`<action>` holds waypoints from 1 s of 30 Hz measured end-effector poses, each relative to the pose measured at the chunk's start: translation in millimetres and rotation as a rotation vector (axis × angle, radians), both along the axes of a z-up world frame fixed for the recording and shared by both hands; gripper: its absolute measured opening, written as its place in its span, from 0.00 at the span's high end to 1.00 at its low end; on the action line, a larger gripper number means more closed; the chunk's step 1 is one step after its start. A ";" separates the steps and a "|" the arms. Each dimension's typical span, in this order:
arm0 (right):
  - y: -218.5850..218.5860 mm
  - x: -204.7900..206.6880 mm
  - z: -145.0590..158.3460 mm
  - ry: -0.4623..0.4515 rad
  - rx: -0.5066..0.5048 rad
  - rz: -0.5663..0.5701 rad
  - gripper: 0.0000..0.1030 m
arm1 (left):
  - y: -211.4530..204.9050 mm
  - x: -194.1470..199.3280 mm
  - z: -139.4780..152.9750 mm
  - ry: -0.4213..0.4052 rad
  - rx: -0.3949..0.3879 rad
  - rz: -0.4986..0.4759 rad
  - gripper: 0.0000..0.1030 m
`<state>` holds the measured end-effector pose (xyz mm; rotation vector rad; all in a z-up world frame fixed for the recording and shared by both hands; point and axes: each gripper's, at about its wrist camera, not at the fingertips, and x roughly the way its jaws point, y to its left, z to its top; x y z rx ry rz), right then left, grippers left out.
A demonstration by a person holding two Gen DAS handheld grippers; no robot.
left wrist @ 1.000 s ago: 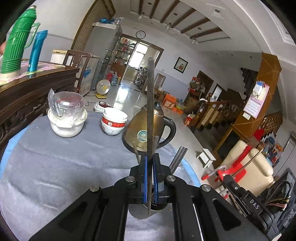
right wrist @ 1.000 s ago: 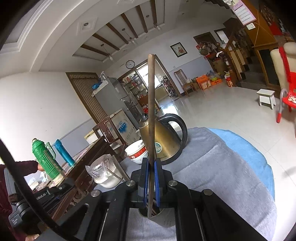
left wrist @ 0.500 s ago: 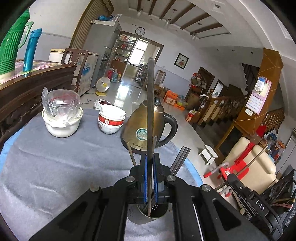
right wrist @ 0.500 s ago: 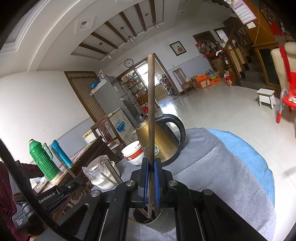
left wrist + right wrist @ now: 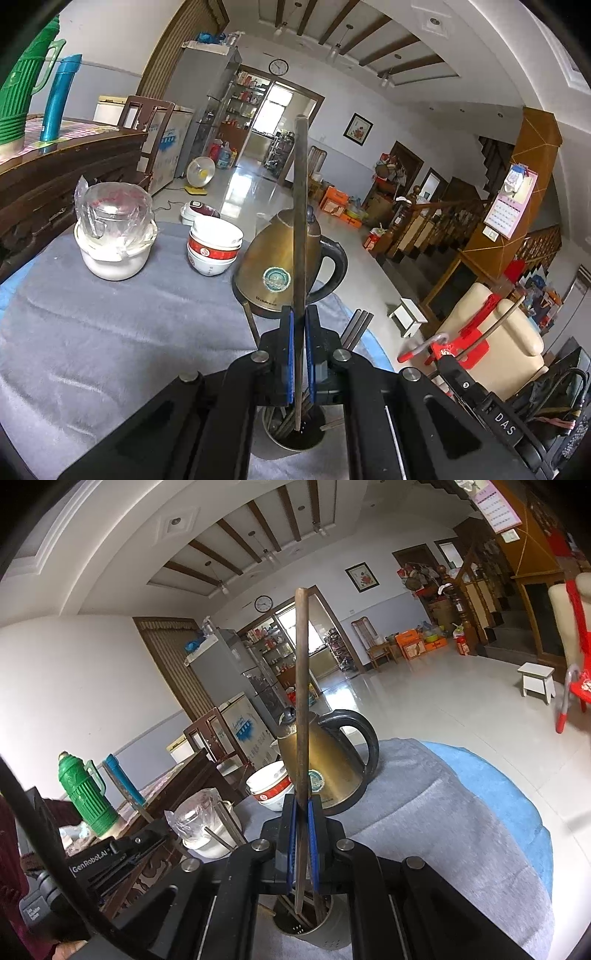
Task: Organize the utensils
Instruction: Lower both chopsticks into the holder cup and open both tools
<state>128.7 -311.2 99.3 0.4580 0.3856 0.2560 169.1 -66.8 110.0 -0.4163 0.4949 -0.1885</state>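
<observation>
My left gripper [image 5: 298, 325] is shut on a dark chopstick [image 5: 300, 206] held upright, its lower tip inside a round metal utensil holder [image 5: 295, 439] just below the fingers. Several other chopsticks [image 5: 356, 326] lean out of the holder. My right gripper [image 5: 302, 814] is shut on a brown chopstick [image 5: 301, 694], also upright, its lower end down in the same metal holder [image 5: 308, 928], which has other chopsticks in it. The right gripper's body shows in the left wrist view at the lower right [image 5: 480, 398]; the left gripper's body shows in the right wrist view at the lower left [image 5: 96, 860].
On the grey tablecloth [image 5: 92, 332] stand a brass kettle [image 5: 273, 266], stacked red and white bowls [image 5: 212, 247] and a white pot with a plastic-wrapped jar [image 5: 114, 232]. A green thermos [image 5: 26, 88] and a blue flask [image 5: 59, 99] stand on a dark sideboard. The table edge drops off beyond the kettle.
Both grippers have moved back and up a little from the holder, so more of its rim and inside shows. Both chopsticks stay gripped and upright.
</observation>
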 end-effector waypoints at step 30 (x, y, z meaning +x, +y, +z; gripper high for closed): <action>43.6 40.8 -59.3 0.176 -0.220 0.131 0.93 | -31.1 23.4 -55.5 0.119 0.127 -0.082 0.94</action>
